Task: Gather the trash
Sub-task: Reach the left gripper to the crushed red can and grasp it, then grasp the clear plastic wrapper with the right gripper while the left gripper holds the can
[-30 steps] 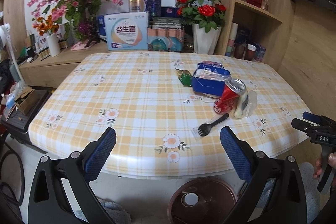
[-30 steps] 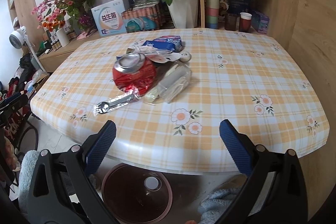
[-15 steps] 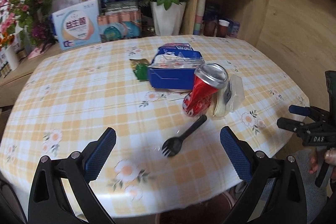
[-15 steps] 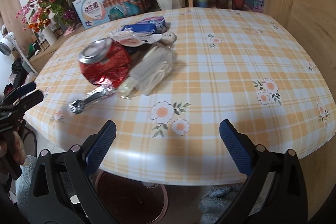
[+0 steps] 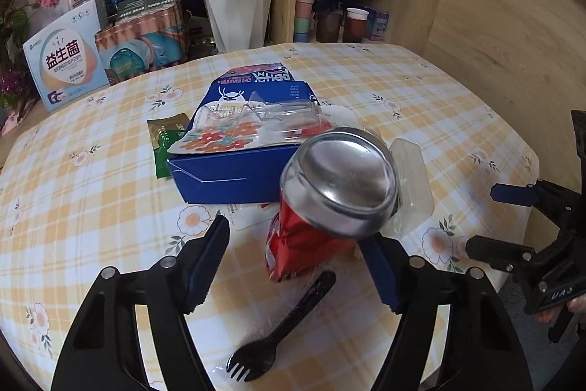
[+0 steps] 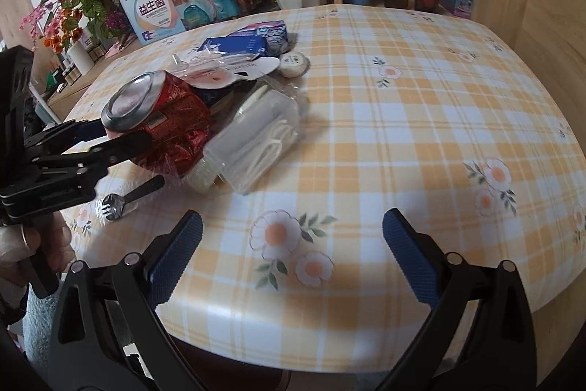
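Left gripper (image 5: 295, 262) has swung in from over the near table edge and now sits right on the trash pile, jaws just been closing, with the crushed red can (image 5: 329, 200) between them – the right pad looks about at the can's side, the left pad is clearly off it, so I'd call it apart and not yet a grip. A second ago the can was far off to the right in that view, now it fills the middle, so the can looks like the first pick. Right gripper (image 6: 293, 251) has dropped in a bit too, but it hangs wide apart over bare checked tablecloth (image 6: 403, 98) near the edge, nothing between the pads. The rest of the pile is unmoved: black fork (image 5: 282, 328) in clear wrap lying just near of the can, clear plastic packet (image 6: 256, 141) touching the can's right side, blue box (image 5: 234, 178) with a flowery blister tray (image 5: 238, 131) on top just beyond it, green sachet (image 5: 166, 141) left of the box. What's awkward – the can leans on the packet and stands tilted, so a squeeze could drag the packet along or skid the can onto the fork. Vase of roses (image 5: 238, 13) and cartons at the far edge are well clear. A bin shows in none of the current views
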Demonstrator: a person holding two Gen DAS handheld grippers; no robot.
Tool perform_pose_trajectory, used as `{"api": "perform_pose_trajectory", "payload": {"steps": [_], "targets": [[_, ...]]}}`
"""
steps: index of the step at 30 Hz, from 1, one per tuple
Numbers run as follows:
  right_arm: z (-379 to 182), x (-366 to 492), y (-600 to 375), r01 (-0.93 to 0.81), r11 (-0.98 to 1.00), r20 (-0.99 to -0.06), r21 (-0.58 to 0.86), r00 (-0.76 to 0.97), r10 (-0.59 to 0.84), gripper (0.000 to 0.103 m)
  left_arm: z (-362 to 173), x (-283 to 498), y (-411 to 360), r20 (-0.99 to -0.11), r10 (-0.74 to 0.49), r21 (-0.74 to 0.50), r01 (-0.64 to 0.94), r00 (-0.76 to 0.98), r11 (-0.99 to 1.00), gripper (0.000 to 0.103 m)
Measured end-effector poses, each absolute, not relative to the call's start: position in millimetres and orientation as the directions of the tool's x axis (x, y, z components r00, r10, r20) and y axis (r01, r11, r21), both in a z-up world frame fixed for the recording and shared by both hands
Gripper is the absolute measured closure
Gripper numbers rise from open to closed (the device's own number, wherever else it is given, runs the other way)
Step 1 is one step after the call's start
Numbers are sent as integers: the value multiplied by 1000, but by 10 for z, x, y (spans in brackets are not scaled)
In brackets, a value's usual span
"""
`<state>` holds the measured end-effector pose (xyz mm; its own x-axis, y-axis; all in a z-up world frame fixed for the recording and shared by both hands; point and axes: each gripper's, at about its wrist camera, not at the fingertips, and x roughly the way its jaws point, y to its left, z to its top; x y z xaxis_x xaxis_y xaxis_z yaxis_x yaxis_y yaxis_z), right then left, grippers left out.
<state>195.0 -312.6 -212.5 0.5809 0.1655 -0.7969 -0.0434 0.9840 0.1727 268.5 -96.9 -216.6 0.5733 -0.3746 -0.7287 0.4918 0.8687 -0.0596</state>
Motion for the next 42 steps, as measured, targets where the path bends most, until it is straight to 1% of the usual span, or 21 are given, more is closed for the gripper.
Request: {"api": "perform_pose_trajectory", "payload": {"steps": [3, 4, 5, 6, 7, 8, 9, 12, 14, 21, 26, 29, 31, 33, 34, 35, 36, 37, 38, 39, 42], "targets": [[-2123, 2013, -3074, -55, 985, -795, 163, 583, 165, 6, -2175, 2713, -951, -719, -415, -119, 490, 558, 864, 34], [-2122, 2033, -3061, -60, 985, -795, 161, 583, 165, 6, -2180, 2717, -950, -717, -420, -123, 492, 556, 862, 36], [-2120, 2057, -3043, -65, 985, -796, 157, 583, 165, 6, -2182, 2717, -956, -717, -420, -120, 494, 557, 861, 45], [-2117, 2070, -3031, -67, 986, -796, 154, 583, 164, 6, -2191, 2722, -967, -721, -415, -112, 499, 555, 860, 61], [-2112, 2081, -3019, -71, 986, -795, 153, 583, 165, 6, -2198, 2727, -984, -726, -406, -102, 498, 555, 861, 71], [-2106, 2092, -3008, -74, 986, -795, 151, 583, 166, 6, -2200, 2722, -984, -729, -397, -91, 496, 557, 864, 79], [-2098, 2103, -2996, -78, 986, -794, 148, 585, 166, 6, -2191, 2709, -982, -726, -401, -91, 500, 558, 861, 83], [-2083, 2124, -2970, -77, 988, -791, 135, 592, 154, 6, -2142, 2654, -1007, -720, -385, -43, 518, 577, 855, 87], [-2071, 2141, -2944, -84, 987, -790, 134, 592, 157, 6, -2107, 2623, -1000, -711, -396, -41, 528, 581, 848, 88], [-1950, 2202, -2837, -138, 985, -776, 100, 609, 164, 6, -1863, 2485, -781, -661, -453, -106, 523, 598, 846, 89], [-1833, 2344, -2705, -208, 978, -770, 5, 623, 136, 6, -1699, 2476, -476, -617, -442, -140, 462, 652, 876, 89], [-1719, 2459, -2592, -285, 959, -752, -3, 632, 185, 6, -1606, 2496, -251, -592, -420, -162, 410, 688, 898, 89], [-1666, 2556, -2440, -350, 932, -748, -97, 644, 164, 6, -1574, 2516, -103, -585, -405, -178, 376, 703, 909, 90], [-1680, 2649, -2279, -404, 883, -744, -240, 661, 101, 7, -1563, 2529, 34, -584, -398, -202, 349, 707, 915, 90], [-1703, 2693, -2228, -425, 859, -747, -284, 660, 79, 7, -1561, 2522, 75, -583, -394, -203, 342, 711, 917, 90], [-1733, 2748, -2189, -443, 838, -753, -320, 655, 59, 12, -1557, 2514, 116, -581, -386, -200, 334, 716, 921, 90], [-1775, 2811, -2144, -460, 811, -759, -362, 651, 30, 25, -1551, 2504, 153, -579, -380, -198, 327, 721, 924, 90], [-1812, 2857, -2119, -471, 793, -764, -387, 645, 11, 29, -1554, 2492, 199, -577, -376, -201, 320, 725, 926, 89], [-1854, 2905, -2096, -480, 777, -770, -408, 638, -10, 32, -1559, 2481, 247, -575, -375, -209, 313, 727, 927, 90], [-1903, 2966, -2075, -485, 761, -771, -431, 636, -31, 32, -1568, 2476, 292, -574, -374, -217, 305, 728, 927, 90], [-1963, 3072, -2020, -496, 741, -772, -453, 633, -49, 37, -1599, 2445, 387, -575, -370, -233, 288, 730, 929, 90]]}}
